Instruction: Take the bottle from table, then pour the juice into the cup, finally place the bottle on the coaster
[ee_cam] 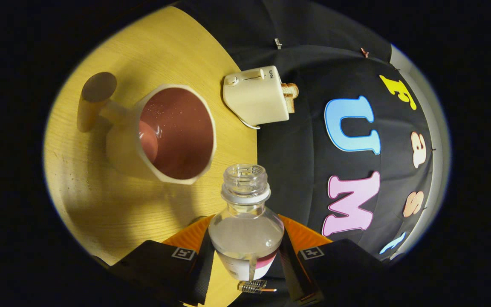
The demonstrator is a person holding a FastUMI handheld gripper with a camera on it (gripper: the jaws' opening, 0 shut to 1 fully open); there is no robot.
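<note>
— Two fingers of the claw [245, 251] are pinching the bottle [246, 232], uncapped, clear liquid sitting inside.
— Any writing showing?
— Small lettering on the toaster [256, 96], unreadable. Just ahead, the cup [166, 134] is lying tilted on the desk [100, 204].

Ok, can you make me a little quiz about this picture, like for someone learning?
1. True or false: the bottle has its cap on.
2. What holds the bottle? A) a hand B) the claw C) nothing
3. Fill in: the cup stands on the ____.

Key:
1. False; its mouth is open.
2. B; both fingers press on its sides.
3. Table. The cup lies beyond the bottle, beside a toaster.
</note>
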